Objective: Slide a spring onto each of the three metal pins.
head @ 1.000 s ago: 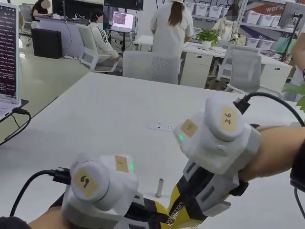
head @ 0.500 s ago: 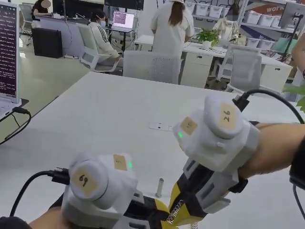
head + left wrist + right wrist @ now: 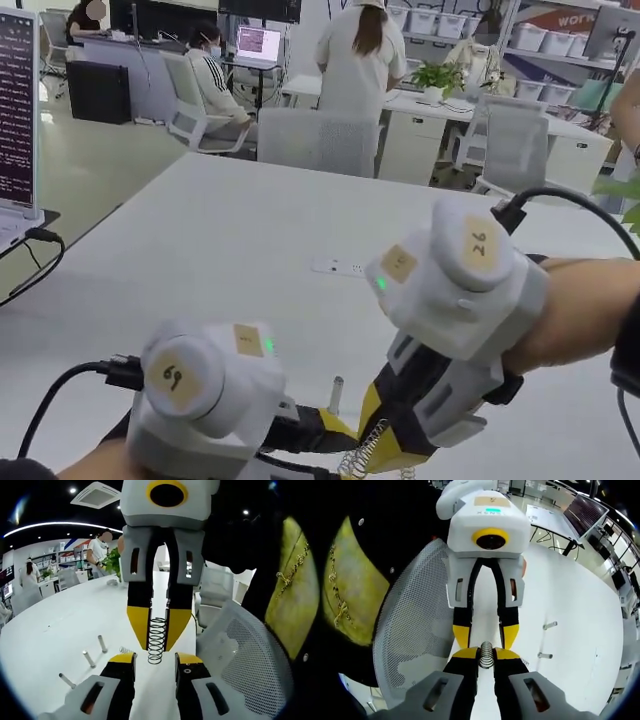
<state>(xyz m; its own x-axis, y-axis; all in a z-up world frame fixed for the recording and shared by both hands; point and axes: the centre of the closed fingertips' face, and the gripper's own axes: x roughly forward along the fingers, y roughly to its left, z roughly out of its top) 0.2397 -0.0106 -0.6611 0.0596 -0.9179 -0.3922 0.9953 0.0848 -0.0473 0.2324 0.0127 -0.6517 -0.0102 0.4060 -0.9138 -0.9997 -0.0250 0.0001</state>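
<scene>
My right gripper (image 3: 486, 654) is shut on a small steel spring (image 3: 486, 656), which it holds by one end. In the left gripper view that spring (image 3: 156, 640) hangs down from the right gripper's yellow fingertips (image 3: 138, 622). Its free end reaches the gap between the jaws of my left gripper (image 3: 155, 661), which is open and not touching it. Three short metal pins (image 3: 88, 658) stand bare in a row on the white table, left of the grippers. One pin (image 3: 337, 393) shows in the head view just behind the spring (image 3: 360, 455). A loose coil (image 3: 125, 651) lies near the pins.
The white table (image 3: 230, 230) stretches ahead, with a small flat white piece (image 3: 338, 266) at its middle. A laptop (image 3: 18, 110) and a black cable (image 3: 40, 260) sit at the left. A grey mesh chair (image 3: 250, 650) is close beside the grippers. People and desks stand beyond the table.
More of the spring's length shows below the right gripper's fingers, slanting toward the left gripper. Both grippers have shifted only slightly.
</scene>
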